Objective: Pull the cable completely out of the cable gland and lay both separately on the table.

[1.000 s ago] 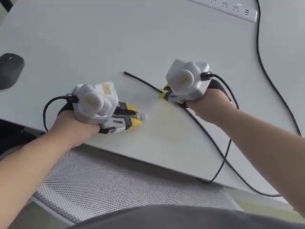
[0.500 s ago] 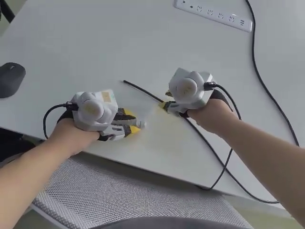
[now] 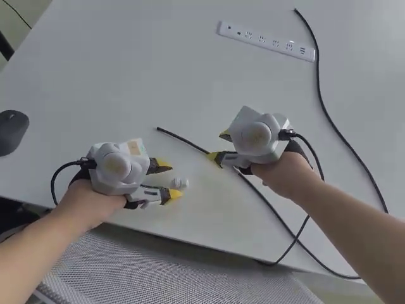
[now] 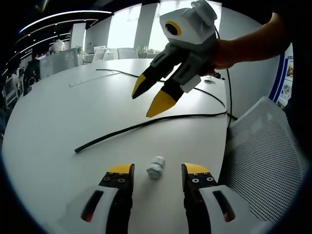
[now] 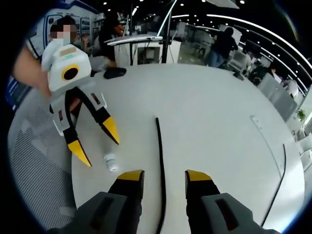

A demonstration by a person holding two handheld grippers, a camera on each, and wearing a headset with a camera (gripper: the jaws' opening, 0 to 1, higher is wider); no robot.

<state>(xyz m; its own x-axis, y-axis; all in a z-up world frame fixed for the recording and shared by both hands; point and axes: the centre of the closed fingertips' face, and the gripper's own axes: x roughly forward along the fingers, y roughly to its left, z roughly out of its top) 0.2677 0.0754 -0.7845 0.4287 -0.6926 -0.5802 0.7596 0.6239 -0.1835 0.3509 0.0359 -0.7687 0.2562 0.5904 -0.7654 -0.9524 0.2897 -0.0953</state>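
2 loose items on table, cable and cable gland, apart

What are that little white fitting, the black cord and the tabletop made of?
The cable gland looks like white moulded plastic, slightly glossy, with a stepped shape. The cable seems sheathed in rubber or soft plastic: matt black and gently curving. The table has a smooth, pale top with a faint sheen, perhaps laminate; the look leaves it open.
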